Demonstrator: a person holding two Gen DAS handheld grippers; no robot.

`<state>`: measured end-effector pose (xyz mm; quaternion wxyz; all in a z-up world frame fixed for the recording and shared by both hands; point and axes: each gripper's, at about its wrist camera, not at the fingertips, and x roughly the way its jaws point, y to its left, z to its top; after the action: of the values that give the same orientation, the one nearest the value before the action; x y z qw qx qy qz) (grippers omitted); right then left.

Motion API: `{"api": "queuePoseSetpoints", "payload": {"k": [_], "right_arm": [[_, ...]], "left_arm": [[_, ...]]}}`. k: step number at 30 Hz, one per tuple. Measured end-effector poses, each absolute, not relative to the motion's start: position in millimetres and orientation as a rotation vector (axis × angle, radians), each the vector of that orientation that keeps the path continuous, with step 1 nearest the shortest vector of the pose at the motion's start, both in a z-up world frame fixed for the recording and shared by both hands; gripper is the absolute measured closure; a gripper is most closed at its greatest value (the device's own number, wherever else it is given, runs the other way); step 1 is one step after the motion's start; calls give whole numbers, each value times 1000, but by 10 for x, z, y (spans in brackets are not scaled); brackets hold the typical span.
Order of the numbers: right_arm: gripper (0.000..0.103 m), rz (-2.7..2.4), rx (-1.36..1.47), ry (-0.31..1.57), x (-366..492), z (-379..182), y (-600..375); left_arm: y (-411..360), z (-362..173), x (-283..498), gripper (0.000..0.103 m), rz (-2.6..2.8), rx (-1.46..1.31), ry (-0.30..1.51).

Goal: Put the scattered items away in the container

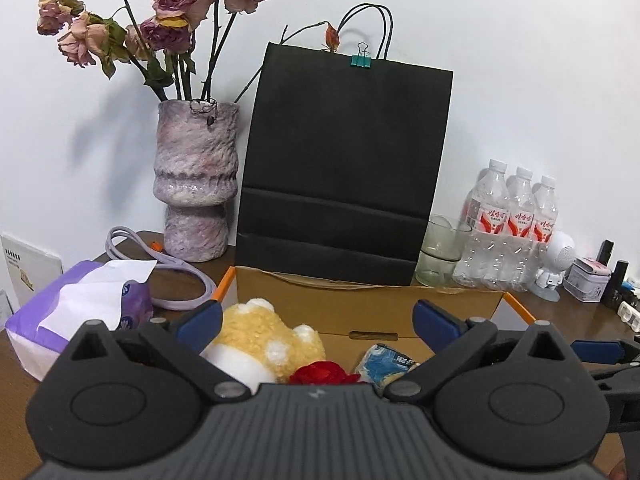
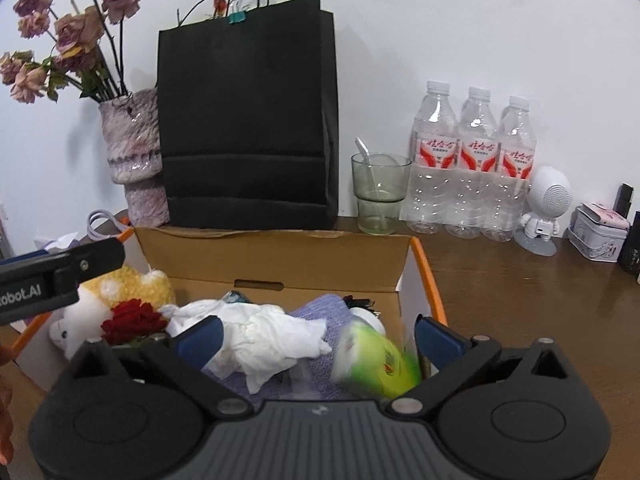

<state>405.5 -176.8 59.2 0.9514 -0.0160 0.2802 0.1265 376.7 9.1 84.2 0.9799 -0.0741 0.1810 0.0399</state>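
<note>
An open cardboard box [image 1: 360,304] with orange edges stands right in front of both grippers. In the left wrist view it holds a yellow plush toy [image 1: 264,340], a red fabric rose [image 1: 320,374] and a blue packet [image 1: 384,362]. My left gripper [image 1: 318,322] hangs open over them with nothing between its blue pads [image 1: 200,320]. In the right wrist view my right gripper [image 2: 318,340] is open above a crumpled white tissue [image 2: 272,340] and a purple cloth [image 2: 320,308]. A blurred green packet [image 2: 376,364] lies loose inside the box by the right finger.
Behind the box are a black paper bag [image 2: 244,120], a purple vase [image 1: 196,184] of dried roses, a glass [image 2: 380,196] with a spoon and three water bottles [image 2: 472,168]. A tissue pack [image 1: 76,312] and cable [image 1: 176,276] lie left; a white figurine [image 2: 544,208] and tin [image 2: 598,236] stand right.
</note>
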Motion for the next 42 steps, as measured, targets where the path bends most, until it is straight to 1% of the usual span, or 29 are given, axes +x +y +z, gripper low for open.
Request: {"api": "queuePoseSetpoints", "payload": {"k": [9, 15, 20, 23, 29, 36, 42], "right_arm": [[0, 245, -43, 545, 3957, 700, -1798], [0, 237, -24, 480, 3749, 788, -1813], [0, 236, -51, 406, 3494, 770, -1759], [0, 256, -38, 395, 3334, 751, -1772], [0, 258, -80, 373, 2906, 603, -1774], [0, 245, -58, 370, 2431, 397, -1888], [0, 221, -36, 382, 2186, 274, -1975]], "left_arm": [[92, 929, 3625, 0, 102, -179, 325], [116, 1013, 3424, 0, 86, -205, 297], [110, 1021, 3188, 0, 78, -187, 284], [126, 1007, 3028, 0, 75, -176, 280], [177, 906, 2623, 0, 76, -152, 275], [222, 746, 2186, 0, 64, -113, 294], [211, 549, 1906, 0, 38, -85, 313]]}}
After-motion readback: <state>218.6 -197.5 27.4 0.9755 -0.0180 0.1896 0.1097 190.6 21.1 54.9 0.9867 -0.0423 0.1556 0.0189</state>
